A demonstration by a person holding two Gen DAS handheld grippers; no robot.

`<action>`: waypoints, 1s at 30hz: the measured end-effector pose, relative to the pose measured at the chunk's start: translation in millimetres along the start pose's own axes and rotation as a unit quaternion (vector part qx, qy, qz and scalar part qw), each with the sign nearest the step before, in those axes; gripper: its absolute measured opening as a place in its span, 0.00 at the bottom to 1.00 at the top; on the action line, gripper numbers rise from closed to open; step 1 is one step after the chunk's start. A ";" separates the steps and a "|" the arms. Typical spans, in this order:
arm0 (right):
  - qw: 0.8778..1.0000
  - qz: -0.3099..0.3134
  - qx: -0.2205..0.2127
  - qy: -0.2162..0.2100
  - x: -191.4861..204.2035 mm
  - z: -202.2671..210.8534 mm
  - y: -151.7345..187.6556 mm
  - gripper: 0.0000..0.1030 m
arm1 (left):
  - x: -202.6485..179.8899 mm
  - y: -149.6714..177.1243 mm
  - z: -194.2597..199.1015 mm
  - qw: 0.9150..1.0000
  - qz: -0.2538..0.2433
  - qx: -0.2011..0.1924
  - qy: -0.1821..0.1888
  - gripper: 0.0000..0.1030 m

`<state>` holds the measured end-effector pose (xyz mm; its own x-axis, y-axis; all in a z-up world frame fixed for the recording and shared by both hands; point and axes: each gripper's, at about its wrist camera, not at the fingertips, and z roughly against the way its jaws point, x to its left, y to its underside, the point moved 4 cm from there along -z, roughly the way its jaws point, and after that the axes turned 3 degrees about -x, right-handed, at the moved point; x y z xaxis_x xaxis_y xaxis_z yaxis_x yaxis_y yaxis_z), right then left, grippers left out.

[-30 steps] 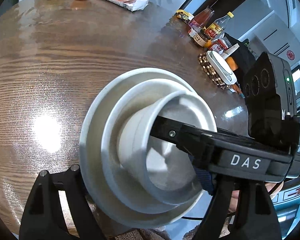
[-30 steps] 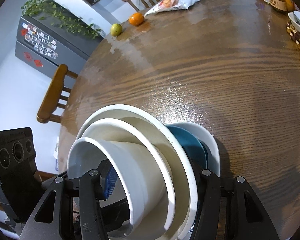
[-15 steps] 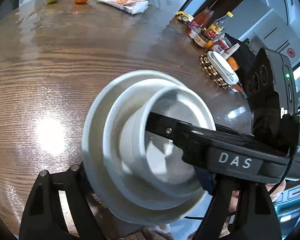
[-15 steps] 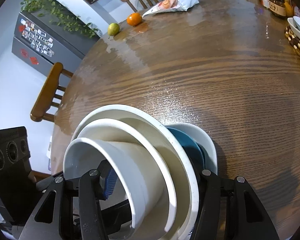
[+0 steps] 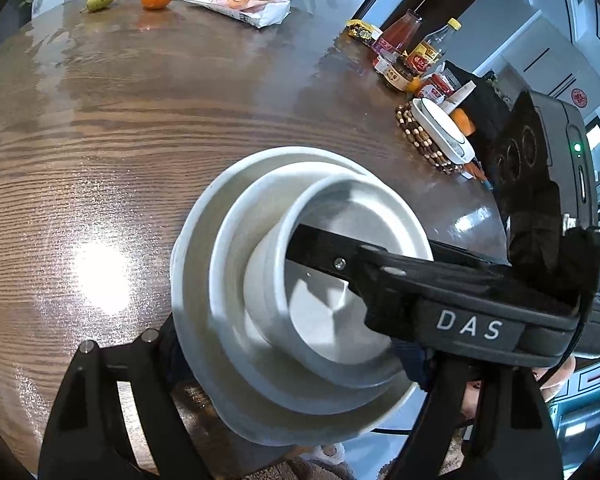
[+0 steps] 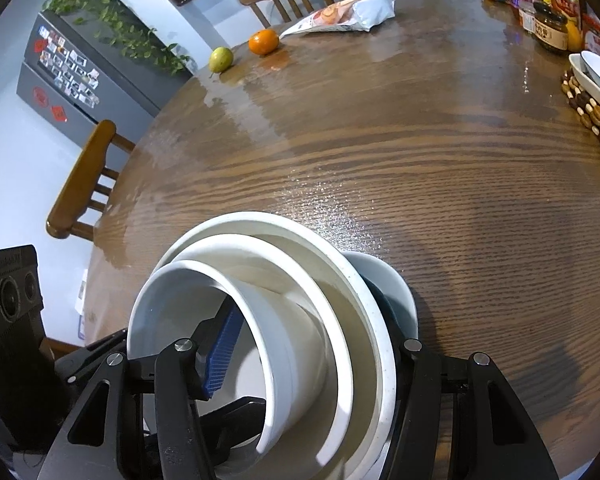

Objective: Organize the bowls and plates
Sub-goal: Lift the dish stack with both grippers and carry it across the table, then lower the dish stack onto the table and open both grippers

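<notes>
Slowly the left hand-held gripper (image 5: 296, 356) has been letting its jaws spread, and they are opening now, with the stack of bowls (image 5: 300, 300) between them. Its pads are hidden behind the rims, so I cannot tell whether they touch. The stack has barely shifted in a second.

The right hand-held gripper (image 6: 296, 346) stands partly closed and has the stack clamped: one finger reaches inside the innermost bowl, the other sits behind the outermost. That looks like a handover of the load to the right side, with the nesting done and the stack not yet set flat.

There are three white bowls, smooth, glazed and round, nested by size and tipped on edge. Just beyond the right gripper's outer finger, a dark blue plate (image 6: 384, 308) and a white plate (image 6: 400, 288) lean against them. Ahead of both grippers runs the desk (image 5: 140, 140), glossy brown wood with bold grain.
</notes>
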<state>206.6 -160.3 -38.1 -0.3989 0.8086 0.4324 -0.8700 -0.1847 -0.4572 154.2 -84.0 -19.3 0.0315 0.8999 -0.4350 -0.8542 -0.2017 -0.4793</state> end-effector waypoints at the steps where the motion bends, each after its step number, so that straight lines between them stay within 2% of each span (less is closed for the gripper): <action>1: 1.000 0.001 0.000 0.000 0.1 0.0 0.1 0.57 | 0.2 0.2 0.5 1.000 0.000 0.001 0.002 0.79; 7: 1.000 0.005 -0.001 0.004 1.1 1.6 0.4 0.57 | -0.1 0.6 5.6 1.000 -0.002 0.006 0.010 0.81; 14: 1.000 0.010 -0.014 0.013 2.3 11.3 -1.1 0.58 | -0.4 -0.1 16.0 1.000 0.001 0.003 0.024 0.89; 17: 0.999 0.017 -0.028 0.027 4.5 17.8 -2.7 0.65 | -2.2 -1.3 26.9 0.999 -0.014 -0.031 -0.006 0.99; 20: 0.997 0.022 -0.049 0.053 3.4 22.9 -5.3 0.69 | -3.4 -1.0 32.6 0.999 -0.019 -0.039 -0.007 0.99; 23: 0.997 0.024 -0.050 0.055 4.2 23.5 -5.6 0.69 | -3.5 -0.1 36.3 0.999 -0.024 -0.044 -0.007 0.99; 28: 0.998 0.018 -0.050 0.043 4.3 24.6 -4.3 0.69 | -4.9 5.6 46.8 0.994 -0.053 -0.084 -0.050 0.99; 30: 0.996 0.019 -0.065 0.058 3.2 29.2 -3.2 0.69 | -5.1 7.9 50.4 0.991 -0.063 -0.099 -0.066 0.99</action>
<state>199.7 -173.5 -12.5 -0.3879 0.8633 0.3229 -0.8072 -0.1490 -0.5712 121.2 -70.7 17.6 0.0521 0.9627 -0.2654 -0.7293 -0.1448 -0.6687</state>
